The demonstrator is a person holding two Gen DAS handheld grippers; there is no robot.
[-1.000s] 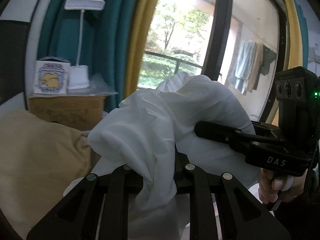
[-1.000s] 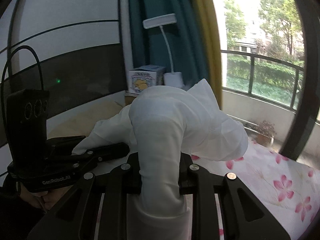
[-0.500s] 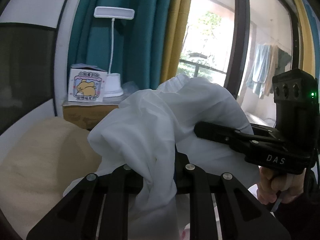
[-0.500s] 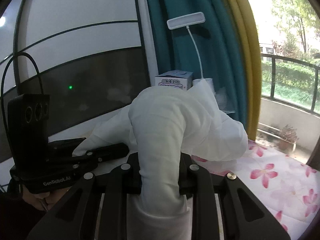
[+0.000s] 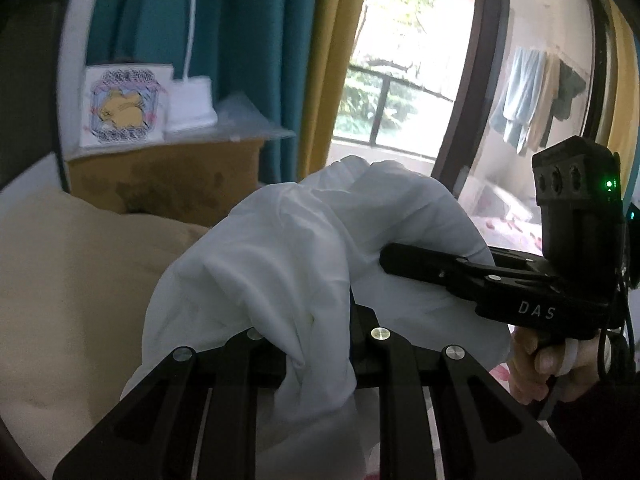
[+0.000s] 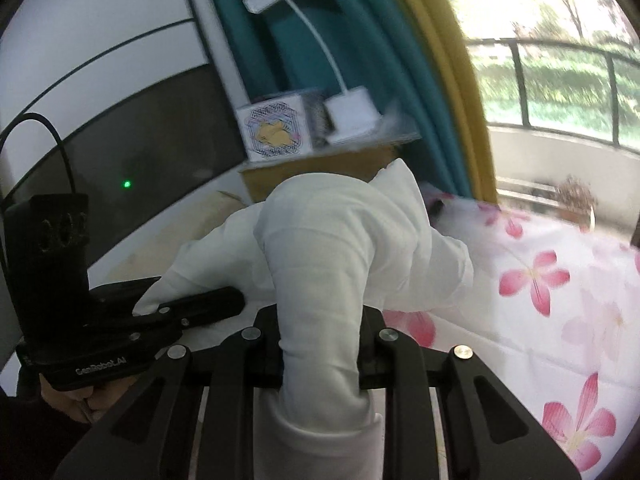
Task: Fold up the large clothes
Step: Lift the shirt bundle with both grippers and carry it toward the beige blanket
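Holding the white garment (image 5: 304, 248) bunched in the air above the bed, I have my left tool (image 5: 316, 344) clenched on one gathered fold of it, with the beige pillow (image 5: 72, 280) off to the left. To the right, my right tool (image 6: 320, 332) is clamped on another thick roll of the same cloth, over the flowered bedsheet (image 6: 560, 300). As I judge it, the folding has barely started: no flat fold shows, and the garment must be spread on the bed and folded there.

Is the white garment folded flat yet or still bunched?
Bunched: the white garment hangs crumpled between both claws, left claw and right claw.
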